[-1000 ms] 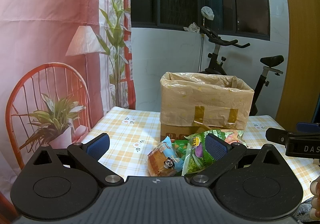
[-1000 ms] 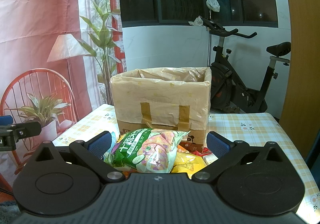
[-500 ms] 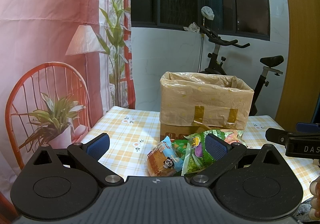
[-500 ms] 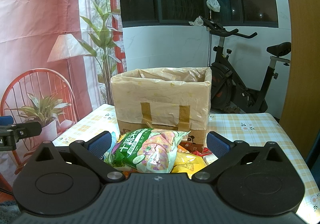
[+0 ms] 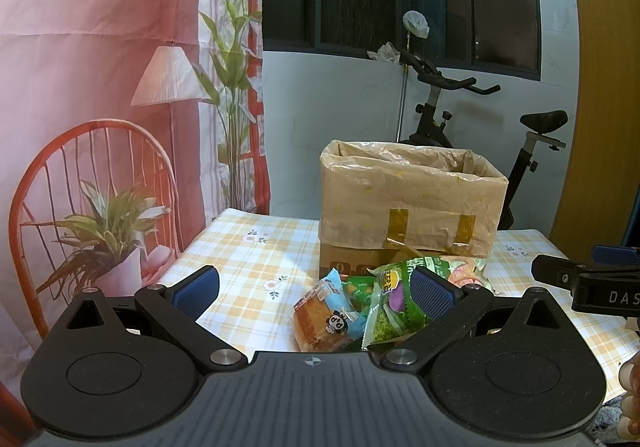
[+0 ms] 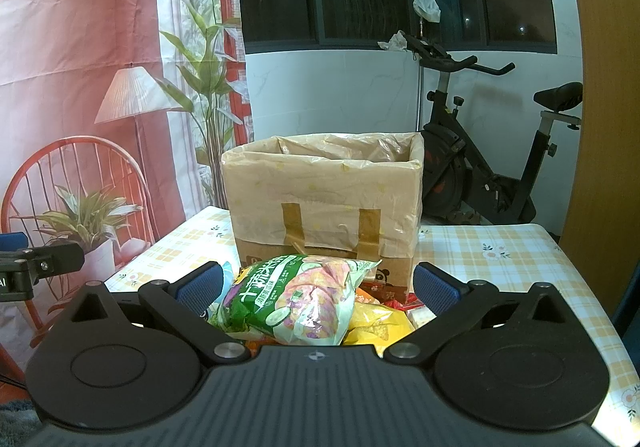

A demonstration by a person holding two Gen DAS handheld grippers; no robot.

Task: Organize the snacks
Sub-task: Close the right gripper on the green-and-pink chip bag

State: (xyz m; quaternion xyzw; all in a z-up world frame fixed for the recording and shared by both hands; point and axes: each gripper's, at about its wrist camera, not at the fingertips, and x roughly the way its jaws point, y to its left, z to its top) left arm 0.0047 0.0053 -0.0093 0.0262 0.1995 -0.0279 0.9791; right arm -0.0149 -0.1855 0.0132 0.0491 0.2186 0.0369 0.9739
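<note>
A pile of snack packets lies on the checked table in front of a cardboard box (image 5: pixel 408 203) lined with a plastic bag, also in the right wrist view (image 6: pixel 324 207). A large green snack bag (image 6: pixel 296 295) lies on top, also in the left wrist view (image 5: pixel 396 299). A bread packet with a panda (image 5: pixel 328 319) and a yellow packet (image 6: pixel 376 323) lie beside it. My left gripper (image 5: pixel 314 289) is open and empty, short of the pile. My right gripper (image 6: pixel 316 287) is open and empty, its fingers either side of the green bag.
The checked tablecloth (image 5: pixel 248 259) reaches to the box and past it on the right (image 6: pixel 500 263). An exercise bike (image 6: pixel 480 167) stands behind the table. A printed backdrop with a red chair (image 5: pixel 80 187) hangs on the left. A wooden door (image 6: pixel 604 127) is on the right.
</note>
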